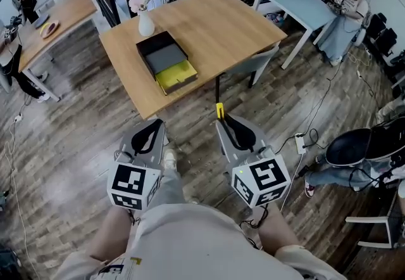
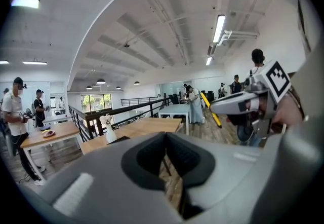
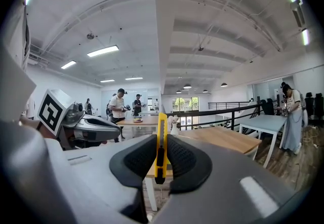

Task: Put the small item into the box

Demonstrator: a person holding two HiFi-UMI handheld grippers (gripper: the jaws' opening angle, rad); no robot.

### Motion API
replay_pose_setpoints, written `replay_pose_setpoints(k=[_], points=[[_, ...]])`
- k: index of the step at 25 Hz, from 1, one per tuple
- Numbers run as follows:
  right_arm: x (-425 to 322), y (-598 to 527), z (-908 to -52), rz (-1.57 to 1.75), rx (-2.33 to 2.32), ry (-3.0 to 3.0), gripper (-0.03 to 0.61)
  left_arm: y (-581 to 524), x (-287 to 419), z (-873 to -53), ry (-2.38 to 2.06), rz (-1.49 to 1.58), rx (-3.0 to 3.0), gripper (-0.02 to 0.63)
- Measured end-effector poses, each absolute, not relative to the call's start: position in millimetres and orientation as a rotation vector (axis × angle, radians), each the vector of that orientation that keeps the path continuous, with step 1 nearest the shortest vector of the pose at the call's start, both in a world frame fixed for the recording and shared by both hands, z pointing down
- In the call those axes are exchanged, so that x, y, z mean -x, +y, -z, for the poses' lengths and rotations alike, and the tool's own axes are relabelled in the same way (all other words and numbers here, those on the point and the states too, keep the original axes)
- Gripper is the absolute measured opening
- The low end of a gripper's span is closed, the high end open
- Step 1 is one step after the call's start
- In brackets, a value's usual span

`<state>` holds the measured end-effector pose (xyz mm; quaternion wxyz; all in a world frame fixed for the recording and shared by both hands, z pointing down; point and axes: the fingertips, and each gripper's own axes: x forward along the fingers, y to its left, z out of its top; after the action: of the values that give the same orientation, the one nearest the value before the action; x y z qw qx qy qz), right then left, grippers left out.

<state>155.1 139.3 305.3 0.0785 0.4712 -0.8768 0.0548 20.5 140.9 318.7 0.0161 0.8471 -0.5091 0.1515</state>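
Looking down from the head view, the right gripper clamps a yellow utility knife that pokes out past its jaw tips, with the open box on the wooden table well ahead of it and the left gripper level with it to its left. From the left gripper view, the left gripper has its jaws pressed together with nothing between them. From the right gripper view, the utility knife stands edge-on, pinched between the closed pads.
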Motion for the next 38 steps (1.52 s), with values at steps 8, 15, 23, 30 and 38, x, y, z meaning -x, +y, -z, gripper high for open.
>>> replay_pose_setpoints(k=[8,15,23,30,38], points=[[-132,83,-309,-0.169,-1.395,-2.608,0.063,81,0,-326,-1.567,-0.455,-2.620,0.003],[-111,8,-313,-0.222,-1.406,-2.565,0.063,0,22,-329,-1.528,-0.473,-2.619,0.003],[-83,-72,-315,-0.275,-1.420,-2.549,0.063,-79,49,-332,-1.474,-0.464,-2.604,0.003],[-51,-140,-314,-0.277,-1.453,-2.510,0.063,-148,78,-335,-1.418,-0.455,-2.626,0.003],[-23,-193,-314,-0.271,-1.470,-2.469,0.063,-207,109,-324,-1.413,-0.382,-2.657,0.003]])
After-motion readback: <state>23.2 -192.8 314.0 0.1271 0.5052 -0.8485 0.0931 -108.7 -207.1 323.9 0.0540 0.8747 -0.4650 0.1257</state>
